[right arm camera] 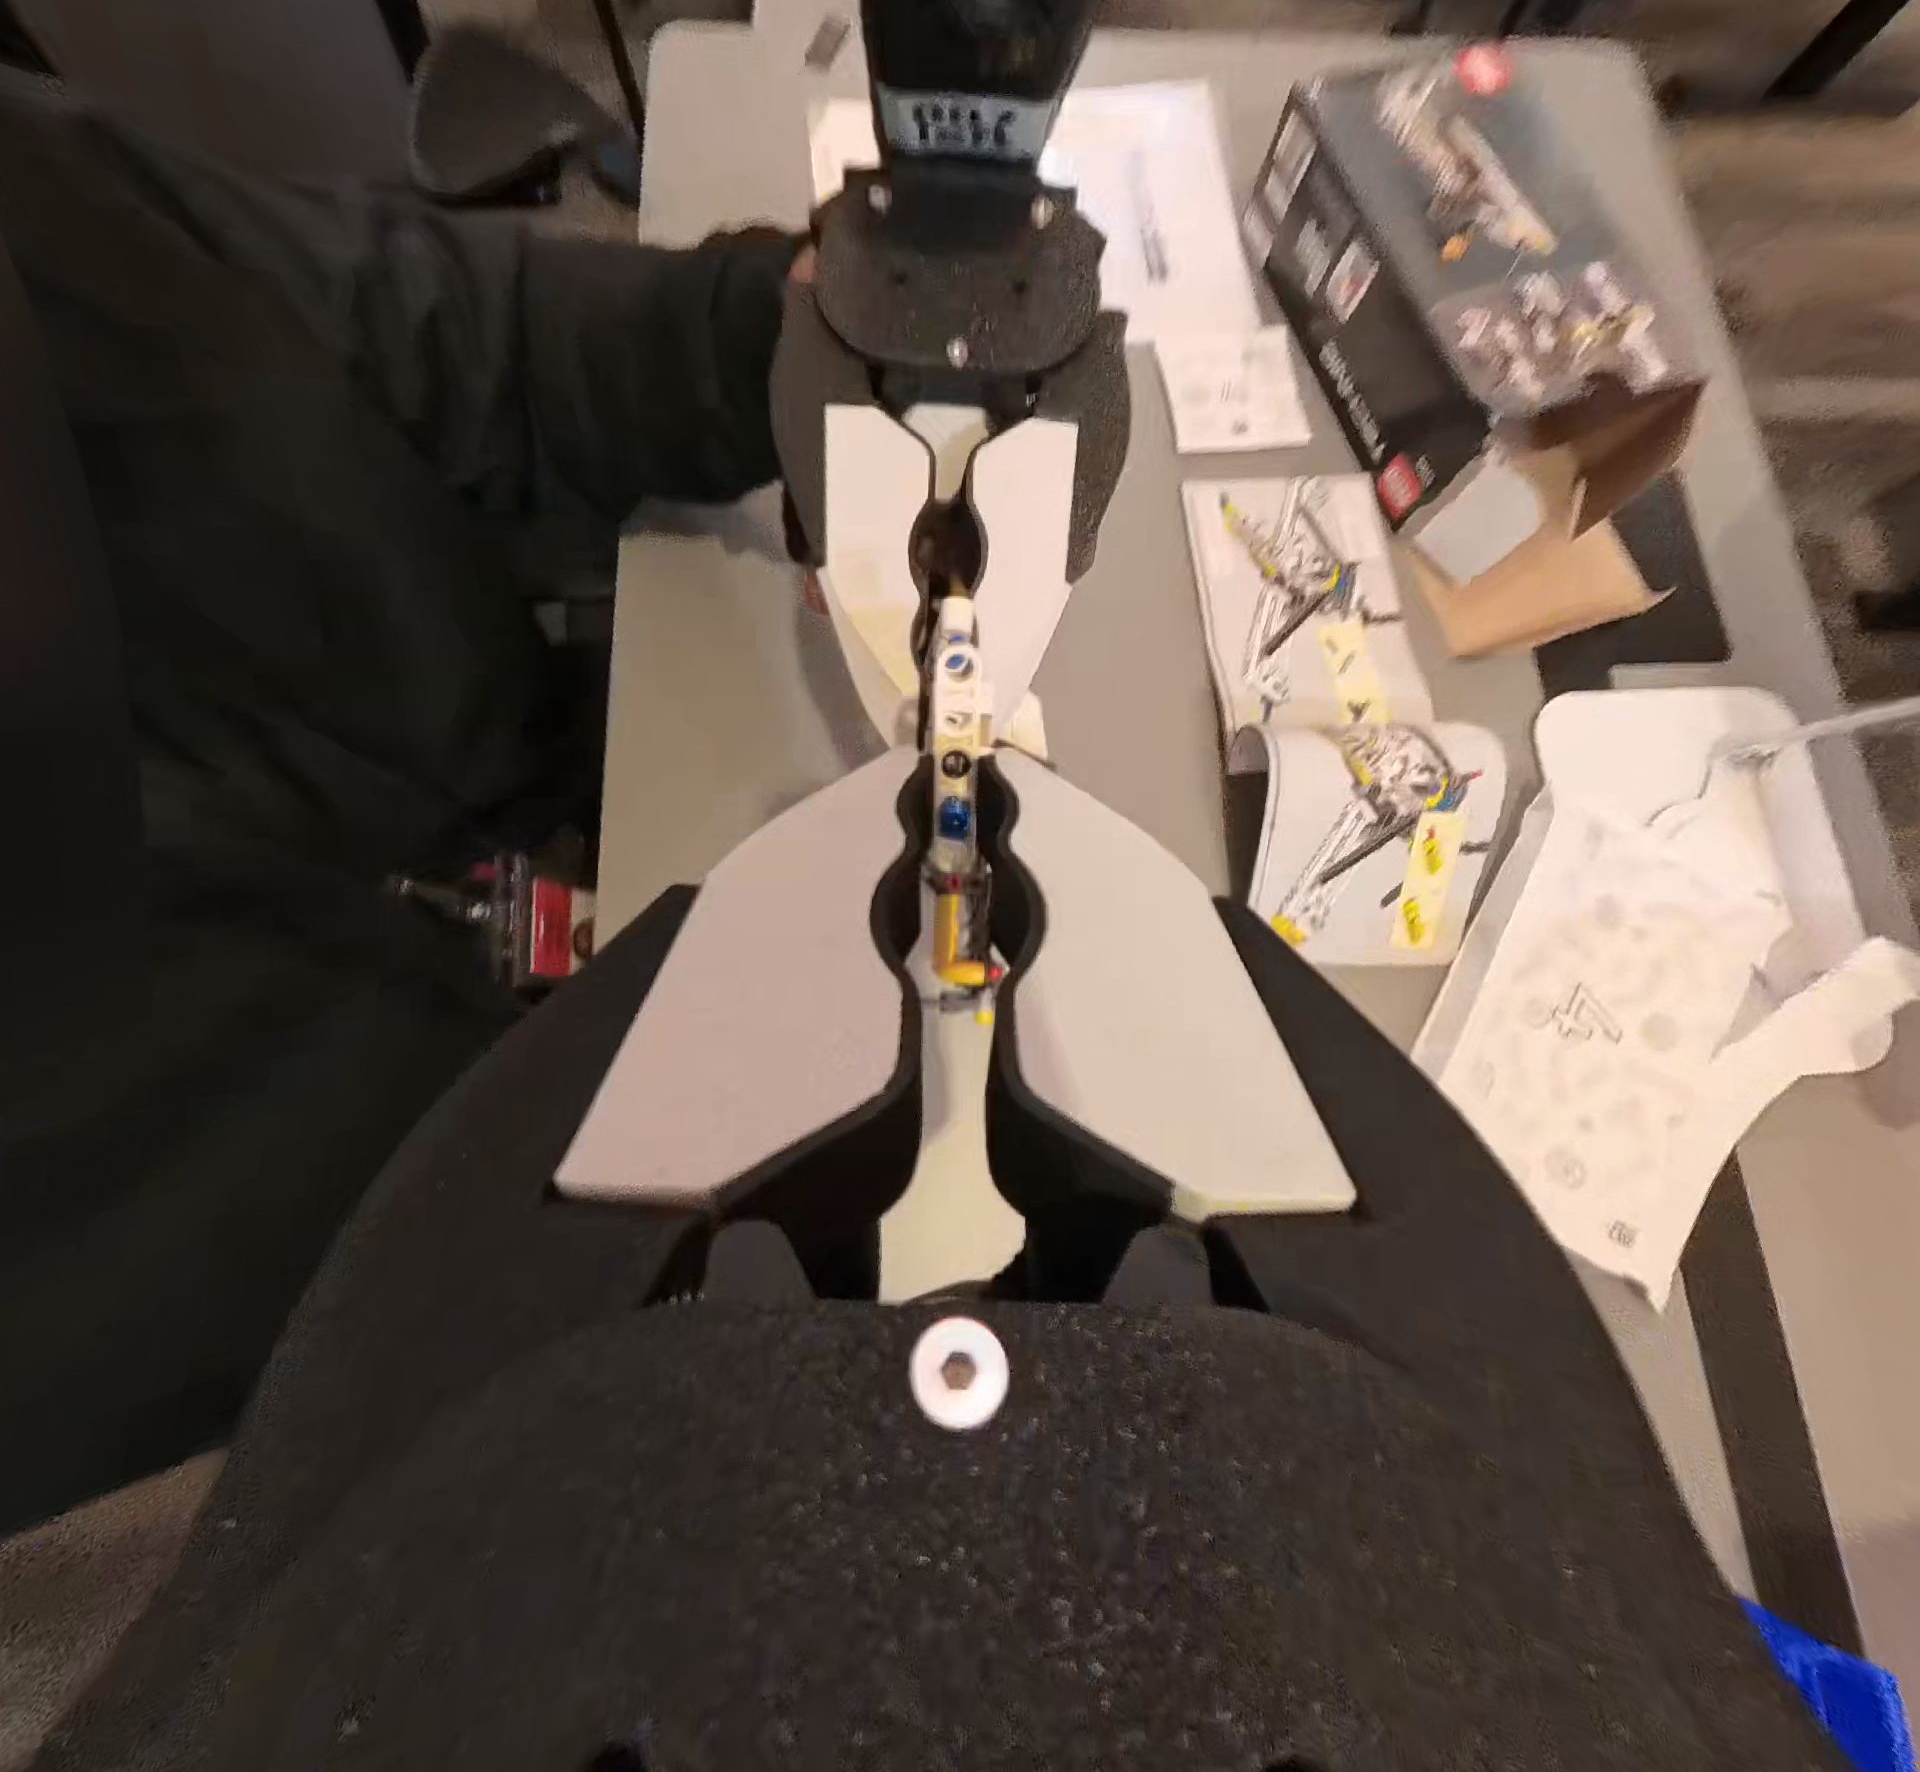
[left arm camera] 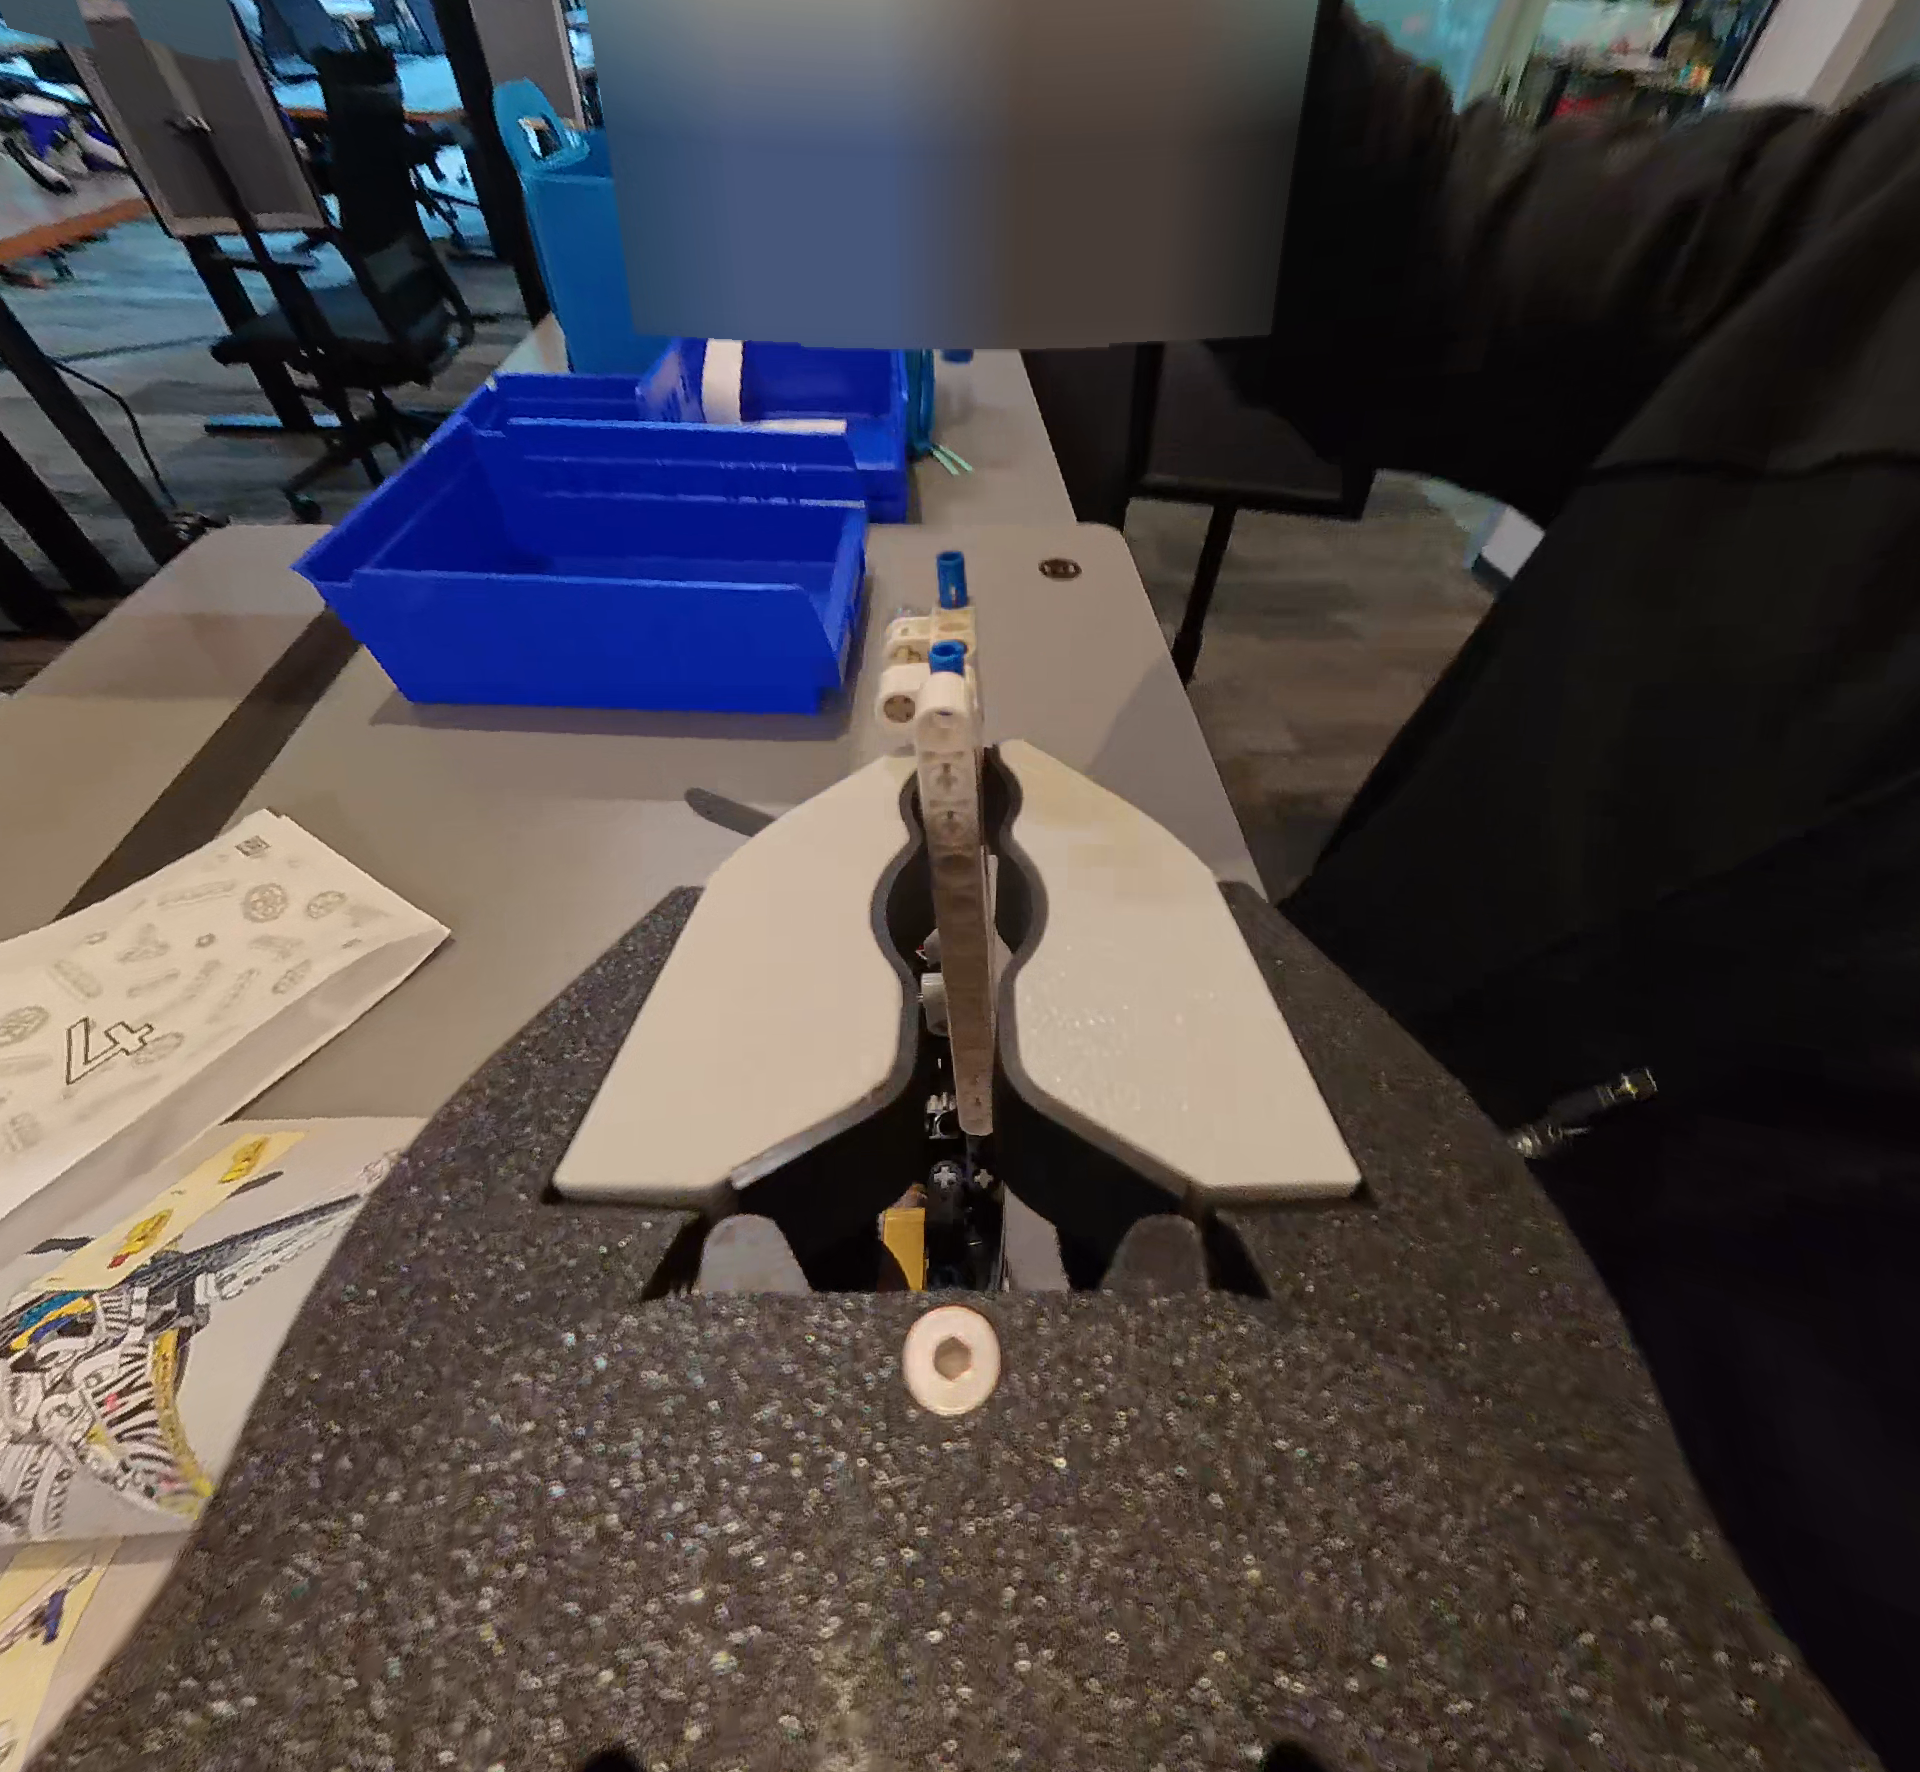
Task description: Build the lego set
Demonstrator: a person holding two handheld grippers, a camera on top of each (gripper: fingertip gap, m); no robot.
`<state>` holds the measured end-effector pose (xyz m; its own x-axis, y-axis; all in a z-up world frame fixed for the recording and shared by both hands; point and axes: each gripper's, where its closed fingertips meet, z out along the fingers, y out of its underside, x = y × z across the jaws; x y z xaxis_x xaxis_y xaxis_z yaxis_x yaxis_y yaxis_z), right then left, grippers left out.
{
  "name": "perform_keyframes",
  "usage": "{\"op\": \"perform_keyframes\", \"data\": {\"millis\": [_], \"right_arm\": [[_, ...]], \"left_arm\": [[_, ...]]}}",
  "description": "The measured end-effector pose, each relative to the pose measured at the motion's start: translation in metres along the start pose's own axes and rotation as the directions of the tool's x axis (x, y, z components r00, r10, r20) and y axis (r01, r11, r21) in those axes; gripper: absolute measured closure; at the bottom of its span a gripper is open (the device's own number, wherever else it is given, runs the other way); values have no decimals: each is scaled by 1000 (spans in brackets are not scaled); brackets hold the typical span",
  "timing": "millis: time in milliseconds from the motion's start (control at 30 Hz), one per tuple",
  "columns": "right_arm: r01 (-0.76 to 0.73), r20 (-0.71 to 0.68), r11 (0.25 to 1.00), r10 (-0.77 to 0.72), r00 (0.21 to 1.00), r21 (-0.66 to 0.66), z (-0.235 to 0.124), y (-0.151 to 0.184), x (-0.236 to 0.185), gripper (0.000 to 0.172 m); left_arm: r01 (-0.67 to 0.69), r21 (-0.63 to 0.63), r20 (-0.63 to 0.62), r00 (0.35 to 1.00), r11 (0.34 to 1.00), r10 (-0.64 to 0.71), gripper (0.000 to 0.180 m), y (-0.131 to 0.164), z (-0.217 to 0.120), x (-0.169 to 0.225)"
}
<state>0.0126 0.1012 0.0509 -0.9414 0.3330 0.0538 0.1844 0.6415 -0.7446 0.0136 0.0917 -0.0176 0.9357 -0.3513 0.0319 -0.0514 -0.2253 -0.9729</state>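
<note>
Left of the left claw (left arm camera: 951,777): printed sheets (left arm camera: 156,953) and blue bins (left arm camera: 603,621) on the tabletop (left arm camera: 582,787). Left claw: nearly closed, gripping a white toy-brick beam (left arm camera: 954,849) edge-on. Right claw (right arm camera: 954,787): nearly closed on the same brick assembly (right arm camera: 958,714), facing the left claw. Right of it: booklet (right arm camera: 1361,849), box (right arm camera: 1455,268).

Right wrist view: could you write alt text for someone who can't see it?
Two grippers meet tip to tip over a grey table, both closed on one slim white toy-brick assembly with blue pins: the right gripper near, the left gripper opposite. Beside them lie open instruction booklets, a dark product box and a torn paper bag.
</note>
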Motion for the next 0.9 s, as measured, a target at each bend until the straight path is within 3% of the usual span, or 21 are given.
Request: {"op": "perform_keyframes", "data": {"millis": [133, 267, 900], "right_arm": [[-2, 55, 985, 11, 998, -175, 19, 9, 0, 164], [19, 85, 968, 3, 996, -251, 36, 11, -2, 164], [11, 91, 940, 21, 996, -341, 43, 20, 5, 164]], "left_arm": [[-16, -51, -19, 1000, 999, 15, 173, 0, 0, 0], [4, -55, -34, 999, 998, -6, 173, 3, 0, -1], [-23, -69, 12, 1000, 997, 24, 173, 5, -2, -7]]}}
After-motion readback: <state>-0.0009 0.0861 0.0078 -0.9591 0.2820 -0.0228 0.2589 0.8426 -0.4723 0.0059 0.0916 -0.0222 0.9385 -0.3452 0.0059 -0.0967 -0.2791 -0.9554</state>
